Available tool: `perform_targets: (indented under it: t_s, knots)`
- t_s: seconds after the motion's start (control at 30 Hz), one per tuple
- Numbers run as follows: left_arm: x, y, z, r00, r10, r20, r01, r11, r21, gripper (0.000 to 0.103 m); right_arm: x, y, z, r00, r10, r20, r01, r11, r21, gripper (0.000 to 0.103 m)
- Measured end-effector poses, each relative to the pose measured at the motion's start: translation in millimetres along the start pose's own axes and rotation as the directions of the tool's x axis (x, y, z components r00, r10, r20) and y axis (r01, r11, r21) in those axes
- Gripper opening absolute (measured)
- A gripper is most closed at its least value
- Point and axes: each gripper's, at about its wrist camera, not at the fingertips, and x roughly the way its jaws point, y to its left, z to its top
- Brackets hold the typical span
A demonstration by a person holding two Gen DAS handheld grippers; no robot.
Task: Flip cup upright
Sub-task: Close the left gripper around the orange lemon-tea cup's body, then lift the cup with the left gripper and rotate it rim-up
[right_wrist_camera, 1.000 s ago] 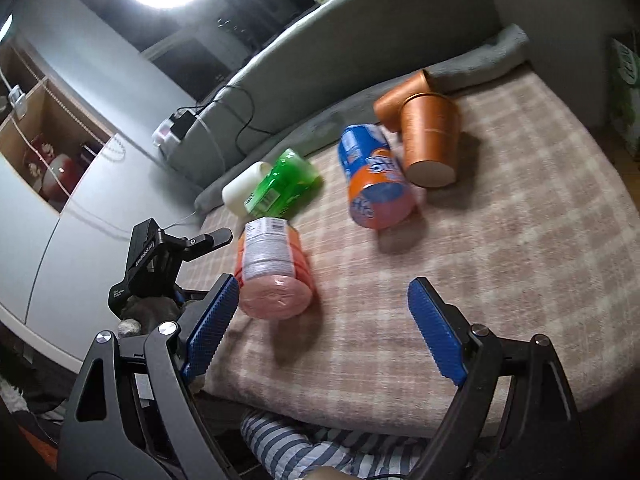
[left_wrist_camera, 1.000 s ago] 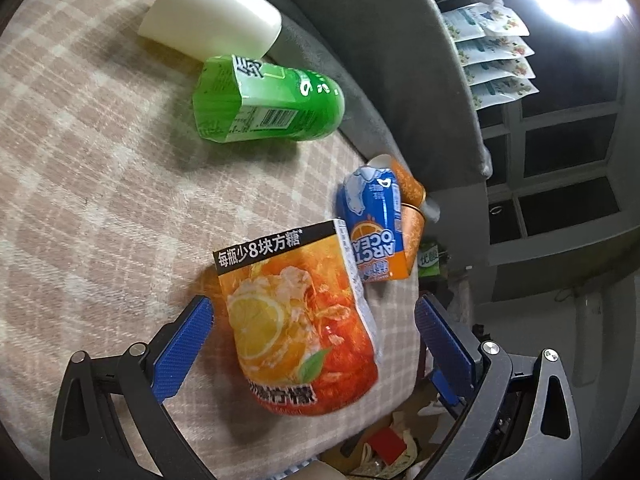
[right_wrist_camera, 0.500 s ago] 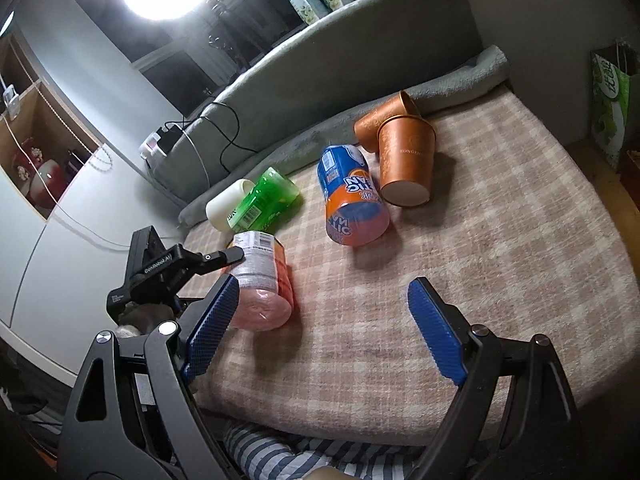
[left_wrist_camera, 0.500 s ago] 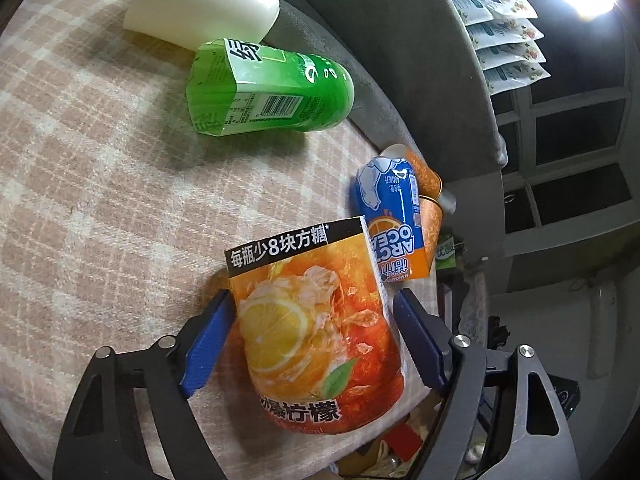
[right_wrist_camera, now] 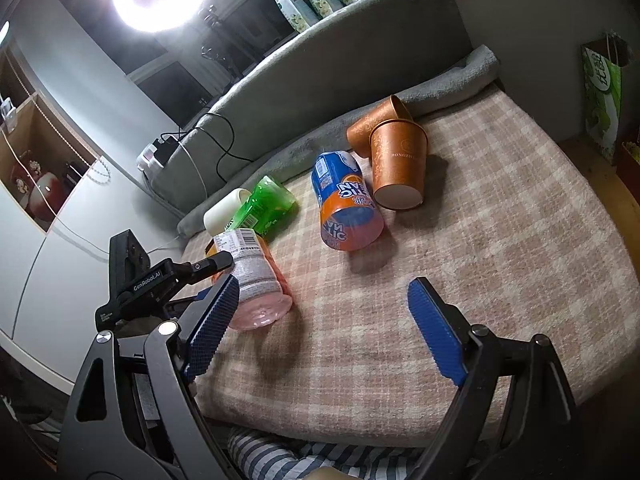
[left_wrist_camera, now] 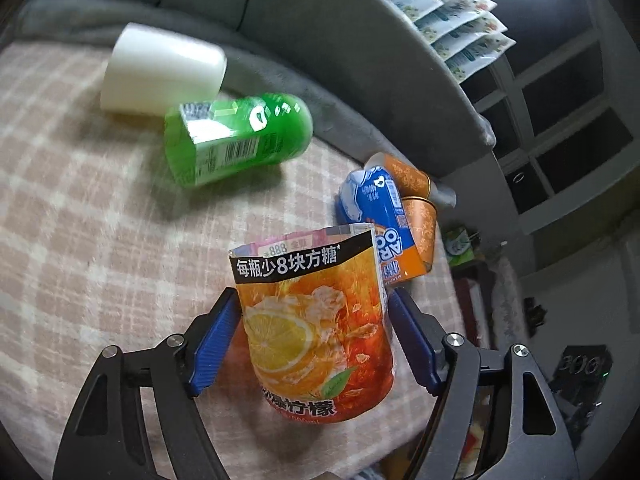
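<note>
An orange lemon-tea cup (left_wrist_camera: 316, 328) with a paper label lies tilted on the plaid cloth (left_wrist_camera: 80, 240). My left gripper (left_wrist_camera: 314, 340) is shut on its sides, both blue pads touching the label. In the right wrist view the same cup (right_wrist_camera: 252, 276) has its open end off the cloth, held by the left gripper (right_wrist_camera: 208, 270). My right gripper (right_wrist_camera: 324, 328) is open and empty above the cloth's near edge.
Other cups lie on their sides: a white one (left_wrist_camera: 160, 72), a green one (left_wrist_camera: 236, 140), a blue-orange one (right_wrist_camera: 344, 208) and two copper-coloured ones (right_wrist_camera: 396, 164). A grey sofa back (right_wrist_camera: 340, 40) and a rolled grey blanket (right_wrist_camera: 440, 84) border the far side.
My left gripper closed from wide open onto the lemon-tea cup and began to tilt it up. My right gripper stayed open and barely moved.
</note>
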Motion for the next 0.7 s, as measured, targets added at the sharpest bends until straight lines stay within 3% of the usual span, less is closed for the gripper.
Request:
perform_targets:
  t_s: [0.37,0.7]
  knots:
    - [-2,-29,-4,0.982,0.129,0.138,-0.155,0.968,0.195,0.075,-2,-1,-3,1.000,0.001,0.007,-0.001,1.000,0.008,0.089]
    - [-3,-54,-16,0.948,0.202,0.245,-0.281,0.893,0.352,0.075,-4,2,-2,1.000,-0.018,0.025,0.019,1.000,-0.017,0.089]
